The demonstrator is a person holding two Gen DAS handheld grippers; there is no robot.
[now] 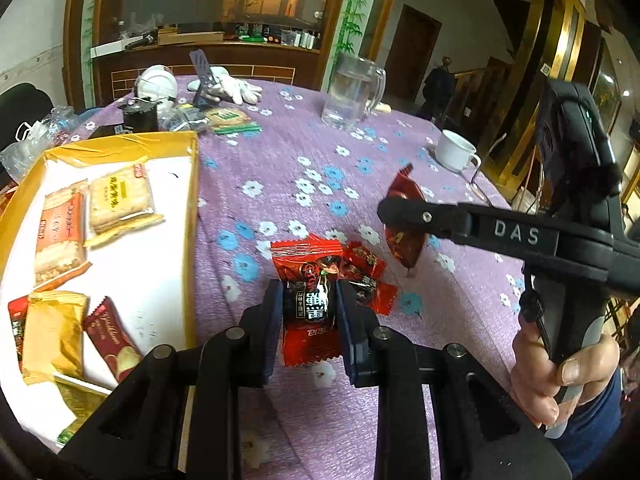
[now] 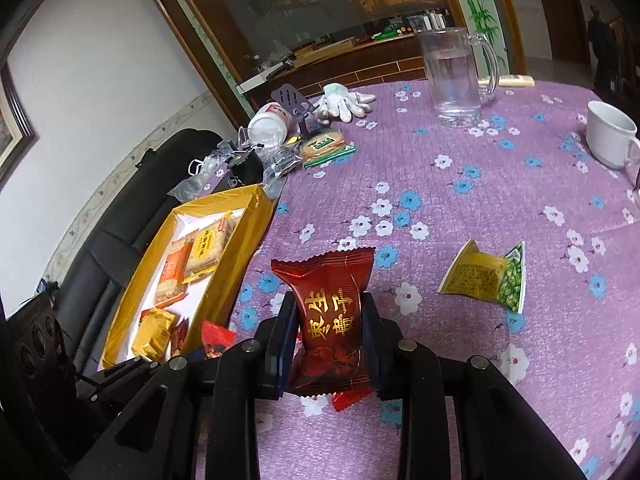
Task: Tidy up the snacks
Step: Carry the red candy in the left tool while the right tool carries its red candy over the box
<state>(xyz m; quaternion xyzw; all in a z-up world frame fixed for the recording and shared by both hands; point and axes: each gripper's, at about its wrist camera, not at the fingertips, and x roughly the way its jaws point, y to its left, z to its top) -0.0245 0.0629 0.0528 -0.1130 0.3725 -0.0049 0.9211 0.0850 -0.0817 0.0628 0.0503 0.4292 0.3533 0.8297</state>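
- Left tool (image 1: 306, 312) clenched on a bright red foil snack packet with black label and white Chinese characters (image 1: 310, 300); long axis upright, held over the purple floral-cloth table (image 1: 312, 168), just beside the yellow cardboard box's (image 1: 194, 216) edge.
- Right tool (image 2: 330, 344), arm lettered "DAS", grips a dark red foil packet with gold Chinese characters (image 2: 328, 320), long axis upright, serrated end up.
- Another small red packet (image 1: 366, 276) lies on the table.
- Green-and-gold pea packet (image 2: 486, 280) lies flat toward the table's right edge.

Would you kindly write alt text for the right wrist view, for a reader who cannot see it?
The right tongs grip a dark red snack packet upright above a purple flowered tablecloth. To the left sits a yellow box holding several snacks; to the right lies a green pea packet, with a glass pitcher and a white cup beyond.
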